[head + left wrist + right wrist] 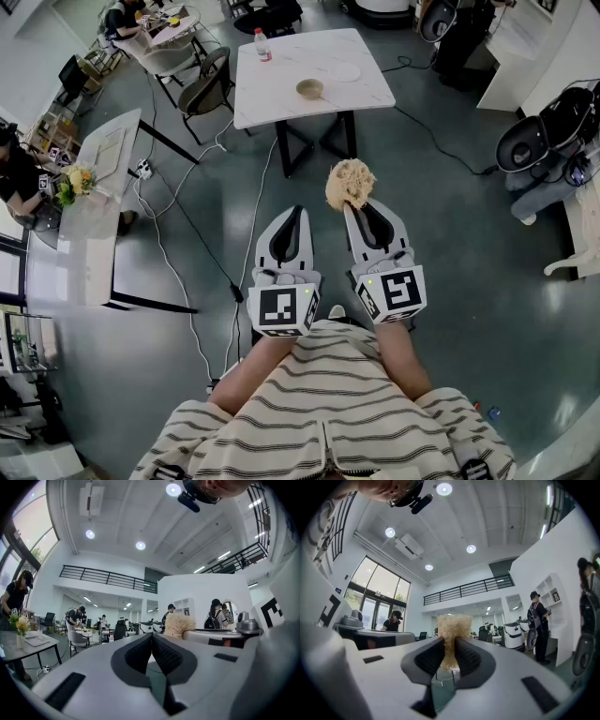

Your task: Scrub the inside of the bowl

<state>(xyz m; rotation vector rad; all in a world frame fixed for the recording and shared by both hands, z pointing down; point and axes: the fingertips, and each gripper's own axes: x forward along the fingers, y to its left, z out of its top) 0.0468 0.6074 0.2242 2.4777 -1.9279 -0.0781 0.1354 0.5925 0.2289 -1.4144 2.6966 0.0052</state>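
Your right gripper [361,211]: jaws pinch beige scrubber [350,184], held above floor. Your left gripper [292,217]: jaws pressed together, nothing between them. Bowl [309,89]: on white table [281,103] ahead, well apart from both grippers.

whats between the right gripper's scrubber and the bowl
Head view: only grey floor and the white table's near edge lie between tan fibrous scrubber and small tan bowl.

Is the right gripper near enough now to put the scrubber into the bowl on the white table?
Probably not yet. The right gripper, shut on the scrubber, is held close to the body, and a stretch of floor lies between it and the table with the bowl. Nothing blocks the way.
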